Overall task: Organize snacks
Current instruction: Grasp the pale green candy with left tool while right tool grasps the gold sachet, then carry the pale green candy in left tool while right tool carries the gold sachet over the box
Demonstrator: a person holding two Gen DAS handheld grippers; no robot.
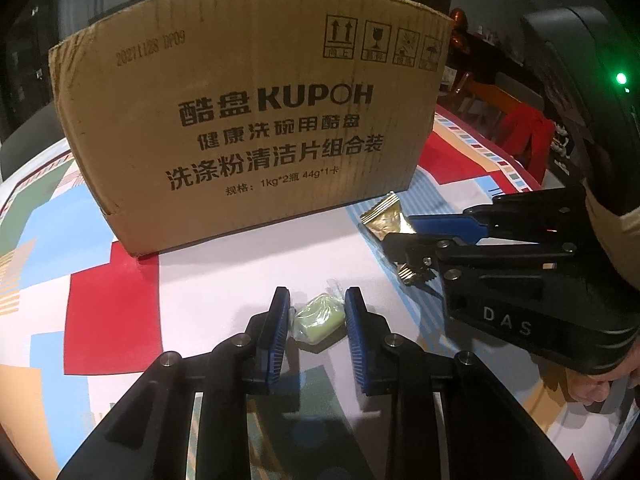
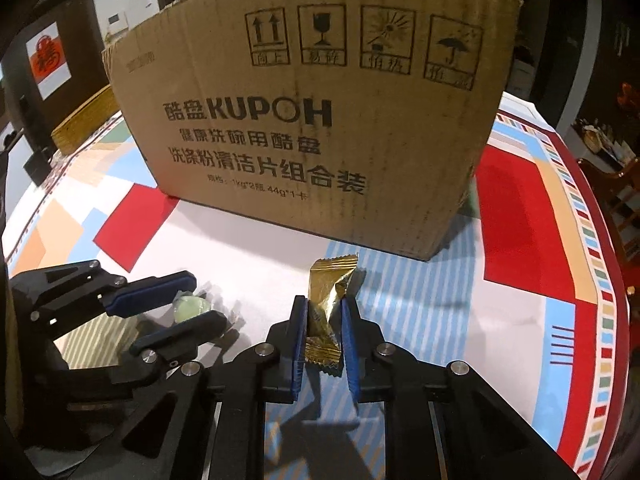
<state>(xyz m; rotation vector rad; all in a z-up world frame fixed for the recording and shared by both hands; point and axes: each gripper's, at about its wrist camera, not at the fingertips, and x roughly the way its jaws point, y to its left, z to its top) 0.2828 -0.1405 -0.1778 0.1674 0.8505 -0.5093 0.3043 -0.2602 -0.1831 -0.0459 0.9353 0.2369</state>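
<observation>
The bench (image 1: 224,280) is covered by a cloth with red, blue, white and orange blocks, and a striped border is seen along its right edge in the right wrist view. Dark walls and a dark door are seen behind it, and a red and white sign (image 2: 50,60) is stuck up at the upper left of the right wrist view. A flat stack of cardboard (image 2: 82,120) is laid on the bench at the left, beside the box.

A big cardboard box (image 1: 256,128) with black print is stood in the middle of both views, and much of the room behind it is hidden.

In the lower middle of the left wrist view, a green candy (image 1: 320,318) in clear wrap is held on the bench by the left gripper (image 1: 318,334); its blue fingers (image 1: 276,336) are closed against the candy's sides. To the right, a gold snack packet (image 2: 326,312) is clamped by the right gripper (image 2: 325,346), just in front of the box.
</observation>
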